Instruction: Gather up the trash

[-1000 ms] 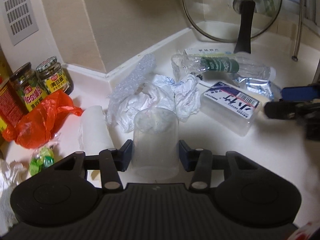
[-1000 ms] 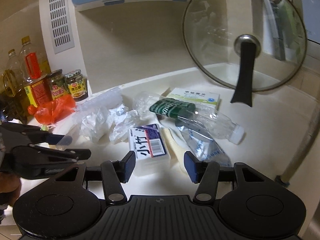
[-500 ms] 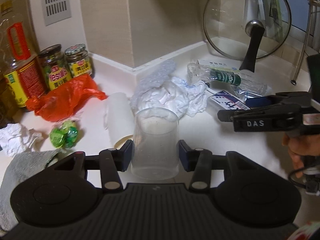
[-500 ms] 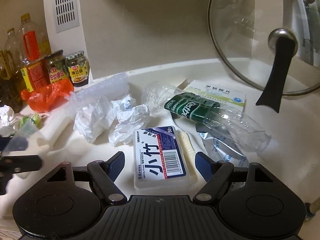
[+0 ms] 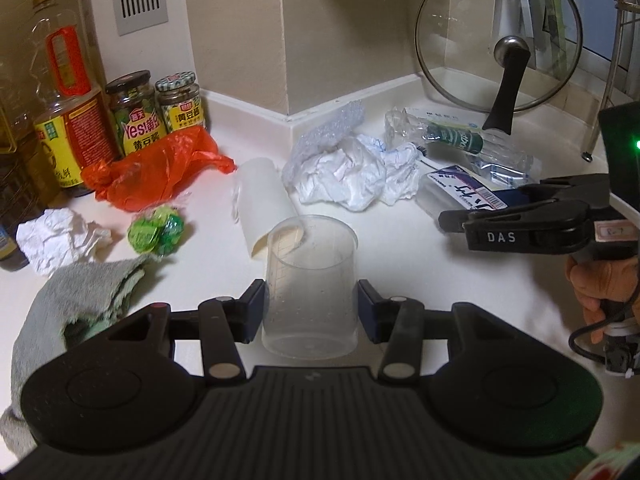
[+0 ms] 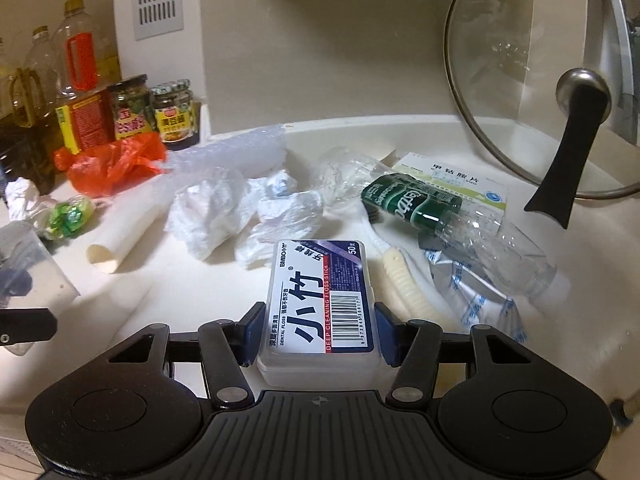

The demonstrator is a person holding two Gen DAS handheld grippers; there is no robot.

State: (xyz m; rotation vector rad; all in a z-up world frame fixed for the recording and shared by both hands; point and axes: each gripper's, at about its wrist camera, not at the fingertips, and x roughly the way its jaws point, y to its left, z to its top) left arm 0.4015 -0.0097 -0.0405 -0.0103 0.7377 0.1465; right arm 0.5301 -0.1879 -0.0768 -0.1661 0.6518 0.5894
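Closing hand-held gripper (image 6: 316, 326) around floss box (image 6: 320, 300)

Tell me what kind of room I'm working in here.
Most likely a home kitchen, at a corner of a white countertop. A glass pan lid leans on the wall, and cooking oil bottles and sauce jars stand at the left, with trash strewn between them.

Bare counter (image 5: 420, 276) lies open along the near edge, while crumpled paper (image 5: 344, 176), a crushed bottle (image 6: 440, 216) and a leaning glass lid (image 6: 532, 92) crowd the back corner, jars (image 5: 156, 116) lining the left wall.
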